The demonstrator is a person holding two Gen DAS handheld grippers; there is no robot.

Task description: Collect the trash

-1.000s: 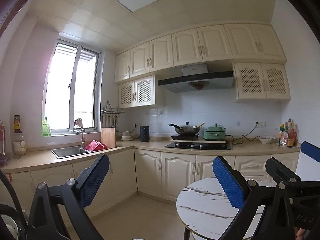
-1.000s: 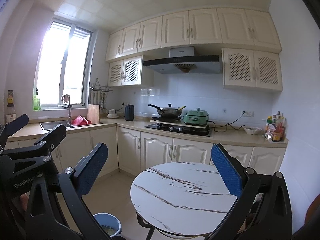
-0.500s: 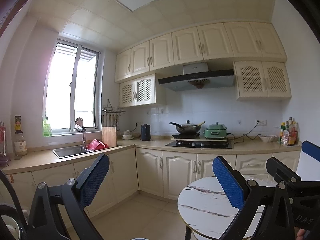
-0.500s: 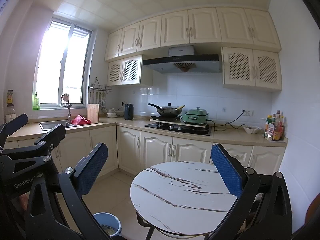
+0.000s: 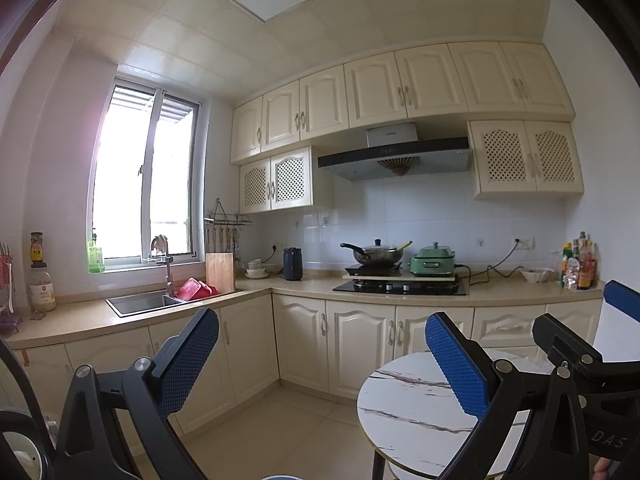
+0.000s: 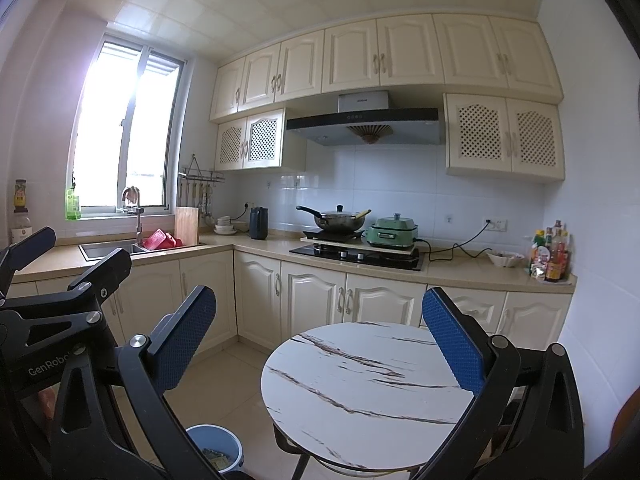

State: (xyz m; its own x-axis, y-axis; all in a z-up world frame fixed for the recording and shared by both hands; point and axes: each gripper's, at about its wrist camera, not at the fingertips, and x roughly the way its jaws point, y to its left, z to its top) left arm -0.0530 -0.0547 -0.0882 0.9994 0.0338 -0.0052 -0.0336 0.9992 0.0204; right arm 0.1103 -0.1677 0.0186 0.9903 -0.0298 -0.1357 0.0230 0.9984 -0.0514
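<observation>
Left wrist view: the left gripper (image 5: 320,356) has its blue-padded fingers (image 5: 188,356) spread wide and released, with nothing between them. It is raised in the air, aimed across the kitchen at the cream cabinets. Just beyond its right finger lies the round marble-patterned worktop (image 5: 404,412), and at the right edge the other tool's black frame shows.

In the right wrist view, the right gripper (image 6: 318,340) is likewise released, its fingers (image 6: 452,348) wide apart and grasping nothing. It hovers above the near rim of the round worktop (image 6: 360,384), whose top looks bare. The left gripper's black frame fills the left side. Low on the floor, between the left finger and the worktop's legs, stands a blue bin (image 6: 216,446) with some scraps of trash (image 6: 216,458) inside; what they are is too small to tell.

Farther back, the long kitchen counter (image 6: 460,272) carries a sink (image 6: 108,250), a wok (image 6: 340,220) on the hob, a green cooker (image 6: 394,232) and a cluster of bottles (image 6: 550,256) in the right corner.
</observation>
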